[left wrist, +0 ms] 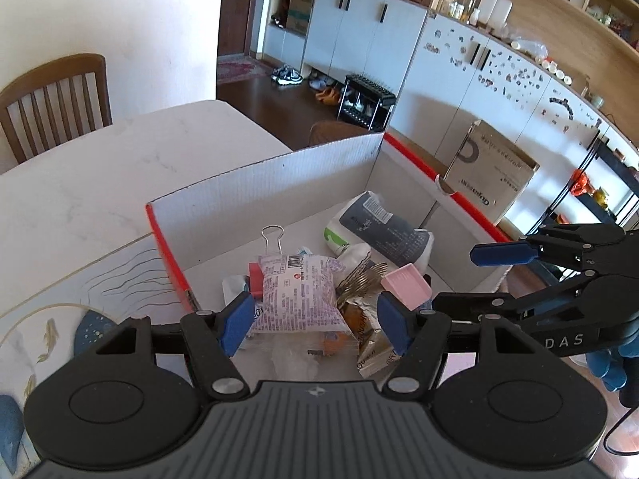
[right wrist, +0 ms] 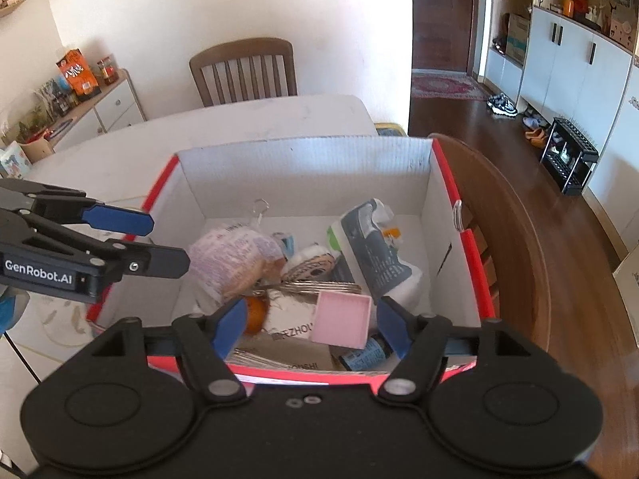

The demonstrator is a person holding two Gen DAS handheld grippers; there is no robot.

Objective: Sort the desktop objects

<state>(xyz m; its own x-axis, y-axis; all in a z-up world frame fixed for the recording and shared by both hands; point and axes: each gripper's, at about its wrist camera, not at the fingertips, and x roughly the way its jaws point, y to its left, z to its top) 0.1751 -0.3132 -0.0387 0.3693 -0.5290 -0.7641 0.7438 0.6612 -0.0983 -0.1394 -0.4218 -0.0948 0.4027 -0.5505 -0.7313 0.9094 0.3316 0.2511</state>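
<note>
A white cardboard box with a red rim (left wrist: 167,255) (right wrist: 451,183) holds several items: a purple-printed snack bag (left wrist: 297,291) (right wrist: 231,255), a grey and white pack (left wrist: 383,227) (right wrist: 371,247), a small pink tray (left wrist: 405,285) (right wrist: 341,319), a binder clip (left wrist: 273,237), a gold foil packet (left wrist: 365,335) and a small blue bottle (right wrist: 365,353). My left gripper (left wrist: 315,323) is open and empty above the snack bag. My right gripper (right wrist: 309,329) is open and empty above the pink tray. Each gripper also shows in the other view: the right one (left wrist: 471,279), the left one (right wrist: 167,241).
The box sits on a white table (left wrist: 100,183) with a fish-print mat (left wrist: 80,319) at its left. Wooden chairs stand at the far side (right wrist: 243,72) and to the right (right wrist: 515,239). A brown carton (left wrist: 491,175) stands on the floor beyond the box.
</note>
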